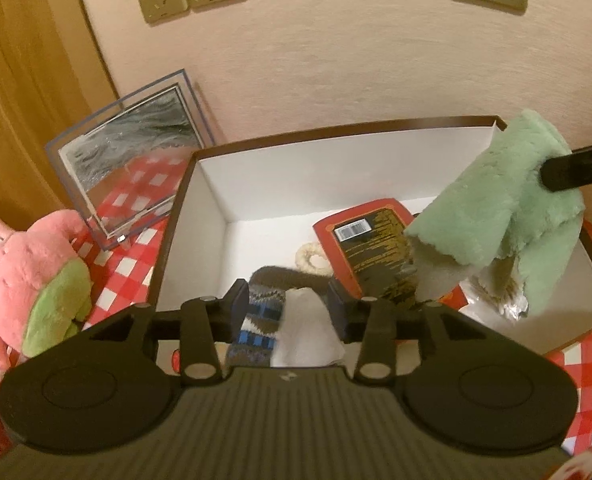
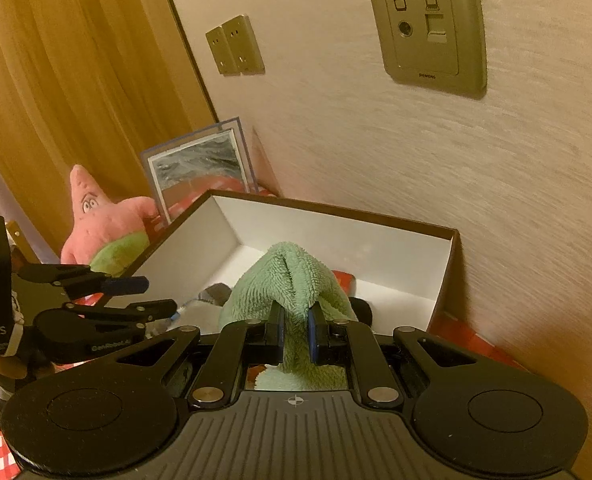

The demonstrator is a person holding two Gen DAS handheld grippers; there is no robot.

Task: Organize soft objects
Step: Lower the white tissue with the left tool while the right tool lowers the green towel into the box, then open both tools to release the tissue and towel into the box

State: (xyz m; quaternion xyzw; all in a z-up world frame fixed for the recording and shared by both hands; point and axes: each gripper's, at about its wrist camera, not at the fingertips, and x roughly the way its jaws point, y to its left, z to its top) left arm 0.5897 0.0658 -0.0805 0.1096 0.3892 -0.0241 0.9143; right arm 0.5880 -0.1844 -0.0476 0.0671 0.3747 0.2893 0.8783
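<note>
Right gripper [image 2: 296,330] clamps green towel [image 1: 507,208], hanging over open box [image 1: 296,172]. Left gripper [image 1: 288,312] straddles patterned sock [image 1: 262,312] and white cloth [image 1: 307,332]; 2 fingers apparently not pinching. Pink plush [image 1: 20,276] outside box, left.

A mint-green fluffy cloth [image 1: 507,208] is held folded and hanging above the right part of an open box [image 1: 296,168], which is white inside with a dark brown rim. A knitted sock [image 1: 262,312] patterned in blue, grey and white is seen lying in the box near its front wall, with a white soft piece [image 1: 309,332] touching it on the right. A pink star-shaped plush toy [image 1: 24,280] with green shorts is propped just outside the box, on the left, on the red-and-white checked surface.
</note>
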